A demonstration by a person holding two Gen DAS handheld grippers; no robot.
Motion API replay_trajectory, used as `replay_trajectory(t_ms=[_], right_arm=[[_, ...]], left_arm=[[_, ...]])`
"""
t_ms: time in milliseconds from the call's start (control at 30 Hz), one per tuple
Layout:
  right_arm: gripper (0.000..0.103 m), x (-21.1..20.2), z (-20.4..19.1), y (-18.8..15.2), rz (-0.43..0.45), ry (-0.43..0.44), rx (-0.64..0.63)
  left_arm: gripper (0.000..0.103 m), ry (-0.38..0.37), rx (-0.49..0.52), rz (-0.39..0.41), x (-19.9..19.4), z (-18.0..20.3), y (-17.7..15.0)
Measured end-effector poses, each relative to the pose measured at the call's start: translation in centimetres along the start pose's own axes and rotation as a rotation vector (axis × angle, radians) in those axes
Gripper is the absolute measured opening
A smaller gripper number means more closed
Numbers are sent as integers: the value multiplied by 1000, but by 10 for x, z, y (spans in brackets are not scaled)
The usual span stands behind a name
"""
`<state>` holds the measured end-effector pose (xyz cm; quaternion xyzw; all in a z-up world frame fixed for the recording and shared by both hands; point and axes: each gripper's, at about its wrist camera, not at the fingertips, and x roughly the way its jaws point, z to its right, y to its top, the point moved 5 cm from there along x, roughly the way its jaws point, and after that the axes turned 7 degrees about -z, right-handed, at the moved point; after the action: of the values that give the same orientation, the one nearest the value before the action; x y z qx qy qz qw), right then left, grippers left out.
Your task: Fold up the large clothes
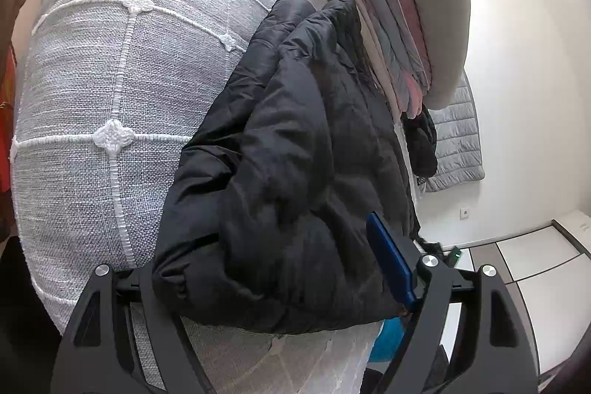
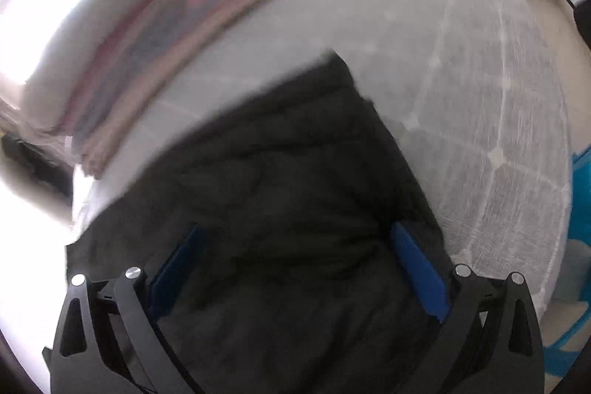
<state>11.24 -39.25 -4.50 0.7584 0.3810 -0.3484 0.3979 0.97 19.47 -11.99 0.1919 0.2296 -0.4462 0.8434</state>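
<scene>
The black puffer jacket (image 1: 295, 172) is laid along the bed (image 1: 110, 80) edge, its long axis running from 6 toward 12 o'clock; open bedspread is left at 9 o'clock. It is hemmed at 1 o'clock by stacked folded clothes (image 1: 384, 24). The left gripper (image 1: 273, 268) and right gripper (image 2: 295, 268) are spread wide around its bulk.

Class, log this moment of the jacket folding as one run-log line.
left gripper: open around black jacket | right gripper: open around jacket | surface: white bedspread

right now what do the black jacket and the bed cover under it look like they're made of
Black jacket: looks like a thin synthetic shell, nylon or polyester, over puffy filling; faint sheen, fine crinkles, quilted bulges.
Bed cover: seems a coarse woven cotton-like cloth, matte, with a visible weave, raised white cord lines and small crocheted-looking flowers where they cross.
</scene>
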Motion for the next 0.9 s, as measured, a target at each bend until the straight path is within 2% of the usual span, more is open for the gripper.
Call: replay_trajectory(t_ms=[100,200,300,367,433,533,600,633,767,833,867,900], right_arm=[[97,-34,-44,-16,58,31,-147],[97,-52,-95,-49,56,29,-302],[97,-39,-140,-88,10,33,-447],[97,-27,-158,-106,19,-40,-531],[97,-23,-159,-104,8,0,-511],[97,-17,-136,-85,-10,-34,-428],[97,-13,-117,-77,-27,-91,-386],[97,-18,-114,-77,-25,-85,-374],[97,-27,-142,-102,3,-85,-499],[97,-8,-155,-117,-48,-136,-568],[98,21,-158,-131,-156,-179,-606],[98,37,-157,-139,-196,-212,-619]], left_arm=[[75,2,-3,2,-1,-1,1],[75,1,-6,5,-1,0,0],[75,-2,-6,10,-1,0,-1],[75,-2,0,12,-1,0,-1],[75,-2,4,11,-2,0,-2],[75,-9,1,9,-3,-1,-3],[75,-14,-5,8,-4,-2,-3],[75,-14,-7,9,-4,-3,-2],[75,-9,-9,12,-5,-4,-2],[75,-8,-8,12,-5,-4,-2],[75,-7,-7,12,-5,-4,-2],[75,-9,-6,12,-5,-4,-2]])
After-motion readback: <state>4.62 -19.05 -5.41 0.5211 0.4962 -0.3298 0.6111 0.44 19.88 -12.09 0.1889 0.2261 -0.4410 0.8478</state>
